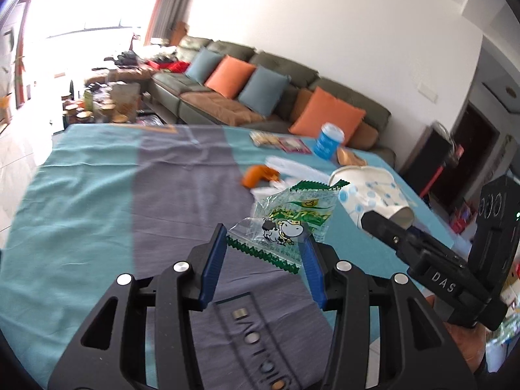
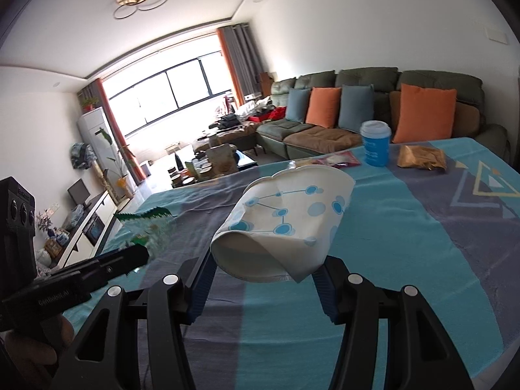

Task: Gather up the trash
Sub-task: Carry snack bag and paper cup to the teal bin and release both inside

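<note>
One clear green-edged cow-print wrapper [image 1: 286, 227] sits clamped in the left gripper [image 1: 265, 243], one crushed blue-dotted white paper cup [image 2: 282, 224] in the right gripper [image 2: 263, 279] (marked "DAS").

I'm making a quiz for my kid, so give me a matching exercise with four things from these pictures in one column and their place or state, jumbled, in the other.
Things:
1. green snack wrapper
2. crushed paper cup
3. blue can
4. orange peel

Place or state:
A. standing upright on the tablecloth, near the sofa
B. held in the right gripper
C. lying on the tablecloth beside white plastic
D. held in the left gripper

Pairs: 1-D, 2-B, 3-A, 4-C
</note>
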